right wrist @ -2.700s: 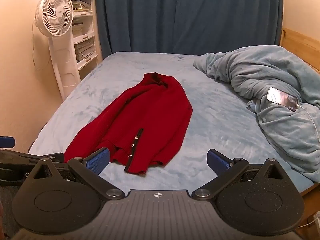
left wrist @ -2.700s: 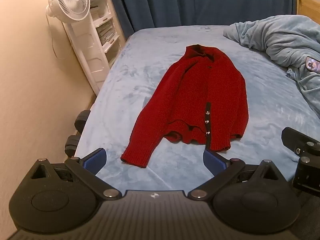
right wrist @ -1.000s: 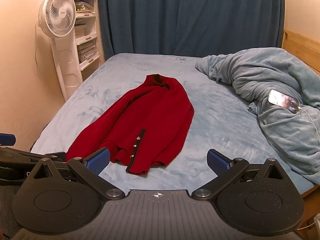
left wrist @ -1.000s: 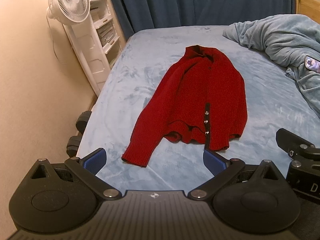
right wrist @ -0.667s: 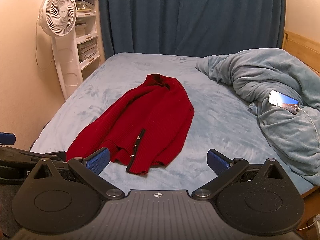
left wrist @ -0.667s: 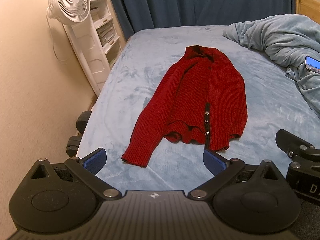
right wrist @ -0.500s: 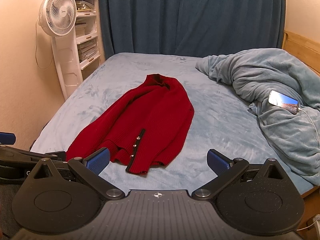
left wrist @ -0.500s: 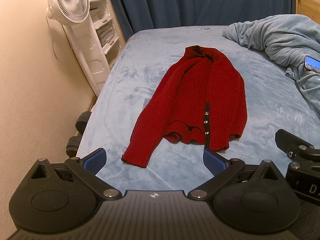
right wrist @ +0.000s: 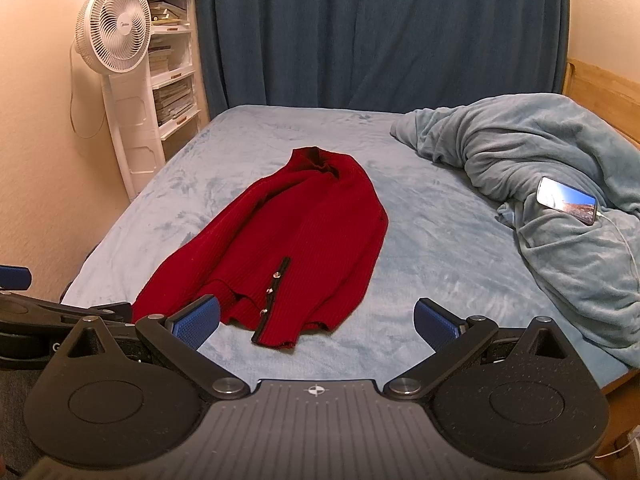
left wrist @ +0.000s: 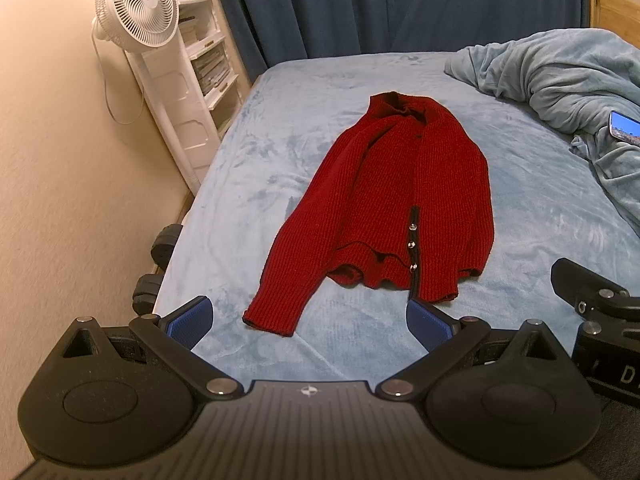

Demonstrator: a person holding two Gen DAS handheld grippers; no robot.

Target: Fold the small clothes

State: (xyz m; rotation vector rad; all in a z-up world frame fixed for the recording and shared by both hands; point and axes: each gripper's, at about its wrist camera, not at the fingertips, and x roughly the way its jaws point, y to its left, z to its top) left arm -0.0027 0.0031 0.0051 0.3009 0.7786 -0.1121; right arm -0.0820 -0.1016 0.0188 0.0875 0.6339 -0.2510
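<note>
Fan [right wrist: 114, 26] logo unreadable; cardigan [left wrist: 404, 200] unlabelled.

Bed [left wrist: 280, 152], red cardigan [left wrist: 400, 200], rumpled blanket [right wrist: 540, 160]

Warm, dimmish light; perhaps soft-edged fisheye.

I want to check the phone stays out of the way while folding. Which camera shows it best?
The right wrist view: the whole phone shows, lying on the rumpled blanket with its cable attached. The left wrist view catches only part of it, cut off at the picture's right edge.
</note>
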